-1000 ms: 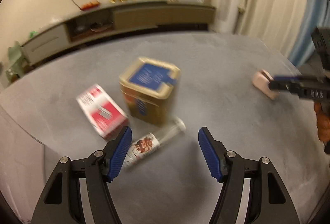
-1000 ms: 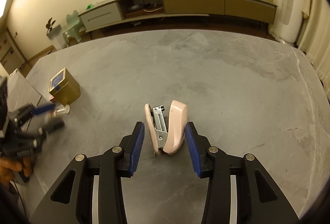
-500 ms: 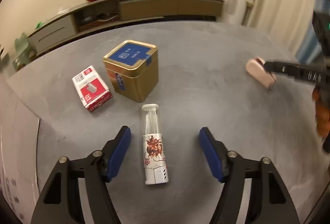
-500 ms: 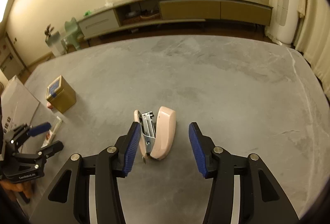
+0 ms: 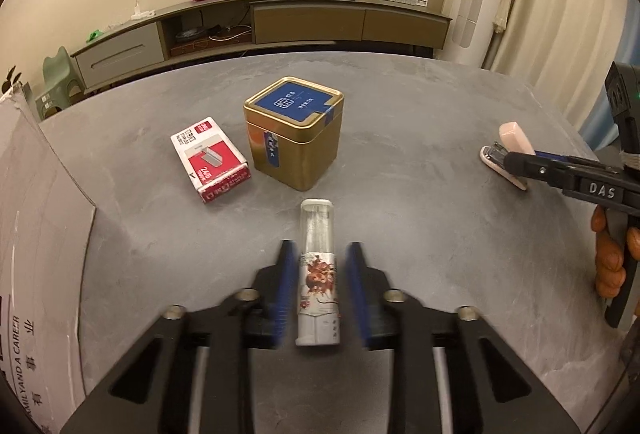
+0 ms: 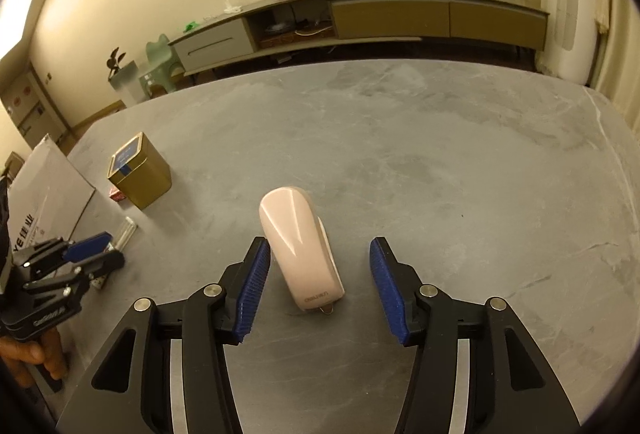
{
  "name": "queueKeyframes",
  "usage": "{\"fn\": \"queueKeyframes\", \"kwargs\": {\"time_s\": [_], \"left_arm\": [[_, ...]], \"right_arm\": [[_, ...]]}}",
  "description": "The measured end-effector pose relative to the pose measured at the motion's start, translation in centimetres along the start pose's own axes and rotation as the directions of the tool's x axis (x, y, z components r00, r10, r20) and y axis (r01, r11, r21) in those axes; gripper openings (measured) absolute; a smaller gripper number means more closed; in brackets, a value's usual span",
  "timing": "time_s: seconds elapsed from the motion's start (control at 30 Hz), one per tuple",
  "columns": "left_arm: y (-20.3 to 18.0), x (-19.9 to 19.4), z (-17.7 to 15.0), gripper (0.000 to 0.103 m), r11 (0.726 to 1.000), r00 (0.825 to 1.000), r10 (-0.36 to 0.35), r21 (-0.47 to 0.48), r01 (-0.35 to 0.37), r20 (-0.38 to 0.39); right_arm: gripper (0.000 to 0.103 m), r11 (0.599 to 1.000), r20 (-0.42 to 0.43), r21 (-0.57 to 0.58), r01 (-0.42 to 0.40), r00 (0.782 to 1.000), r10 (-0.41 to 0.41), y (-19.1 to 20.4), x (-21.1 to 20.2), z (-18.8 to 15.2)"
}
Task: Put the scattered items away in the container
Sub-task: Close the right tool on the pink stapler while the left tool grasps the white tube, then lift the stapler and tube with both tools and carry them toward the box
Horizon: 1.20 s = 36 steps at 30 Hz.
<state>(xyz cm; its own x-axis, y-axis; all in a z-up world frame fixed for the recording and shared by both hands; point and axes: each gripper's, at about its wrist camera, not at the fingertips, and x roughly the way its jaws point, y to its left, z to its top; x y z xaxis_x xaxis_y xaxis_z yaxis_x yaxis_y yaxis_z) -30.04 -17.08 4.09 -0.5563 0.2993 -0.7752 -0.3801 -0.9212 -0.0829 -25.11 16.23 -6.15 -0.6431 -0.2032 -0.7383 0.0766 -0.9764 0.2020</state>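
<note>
Left wrist view: a clear-capped spray bottle (image 5: 318, 270) with a red printed label lies on the grey desk (image 5: 420, 162); the left claw (image 5: 319, 286), blurred, nearly clamps it.

Right wrist view: a pink stapler (image 6: 299, 252) lies between the released right claw's (image 6: 316, 284) fingers.

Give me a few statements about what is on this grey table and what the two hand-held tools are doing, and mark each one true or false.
1. The left tool has its blue fingers on either side of the small spray bottle. True.
2. The pink stapler is clamped tight in the right tool. False: the fingers stand wide apart, with gaps on both sides of it.
3. The red staple box sits on top of the gold tin. False: it lies on the table beside the tin.
4. The gold tin has its blue-topped lid on. True.
5. The spray bottle stands upright. False: it lies on its side.
</note>
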Motion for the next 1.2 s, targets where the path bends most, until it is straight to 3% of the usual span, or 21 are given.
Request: {"fn": "queueKeyframes", "kwargs": {"time_s": [0.07,0.23,0.27,0.3,0.33,0.37,0.4,0.43,0.5,0.9,1.2], "left_arm": [[0.2,0.1,-0.5,0.076,1.0,1.0,0.0,-0.013,0.0,-0.014],[1.1,-0.2,-0.7,0.075,0.999,1.0,-0.021,-0.041,0.02,-0.008],[1.0,-0.1,-0.7,0.074,0.999,1.0,-0.025,-0.035,0.025,-0.008],[0.9,0.0,-0.7,0.059,0.999,1.0,-0.024,-0.023,0.023,-0.006],[0.7,0.0,-0.7,0.034,1.0,1.0,-0.007,-0.007,0.007,0.0],[0.5,0.0,-0.6,0.024,1.0,1.0,0.014,0.006,-0.014,0.001],[0.5,0.0,-0.5,0.02,1.0,1.0,0.014,0.004,-0.014,-0.002],[0.6,-0.1,-0.5,0.02,1.0,1.0,-0.001,-0.011,0.001,-0.004],[0.8,-0.2,-0.6,0.02,1.0,1.0,-0.01,-0.024,0.009,-0.005],[1.0,-2.5,-1.7,0.02,0.998,1.0,-0.009,-0.069,0.009,0.003],[0.7,-6.7,-2.2,0.02,0.998,0.999,-0.016,-0.067,0.019,0.039]], "right_arm": [[0.056,1.0,0.011,-0.018,0.025,1.0,-0.025,0.3,0.0,0.0],[0.056,0.998,0.027,-0.038,0.052,0.998,-0.051,0.9,0.0,0.0],[0.056,0.998,0.025,-0.036,0.051,0.998,-0.05,0.9,0.0,0.0],[0.054,0.998,0.024,-0.033,0.052,0.998,-0.051,1.0,0.0,0.0],[0.053,0.998,0.024,-0.032,0.052,0.998,-0.051,1.0,0.0,0.0],[0.048,0.998,0.02,-0.035,0.05,0.999,-0.05,1.1,0.1,0.0],[0.038,0.998,0.014,-0.039,0.051,0.999,-0.05,1.2,0.2,-0.1],[0.03,0.998,0.008,-0.042,0.056,0.998,-0.056,1.2,0.2,-0.1],[0.026,0.997,0.0,-0.047,0.061,0.998,-0.061,1.3,0.3,-0.2],[0.024,0.996,-0.025,0.079,-0.04,0.999,0.042,0.4,-1.1,-1.4],[0.024,0.997,-0.018,0.05,-0.05,0.999,0.051,3.1,-4.5,-3.3]]}}
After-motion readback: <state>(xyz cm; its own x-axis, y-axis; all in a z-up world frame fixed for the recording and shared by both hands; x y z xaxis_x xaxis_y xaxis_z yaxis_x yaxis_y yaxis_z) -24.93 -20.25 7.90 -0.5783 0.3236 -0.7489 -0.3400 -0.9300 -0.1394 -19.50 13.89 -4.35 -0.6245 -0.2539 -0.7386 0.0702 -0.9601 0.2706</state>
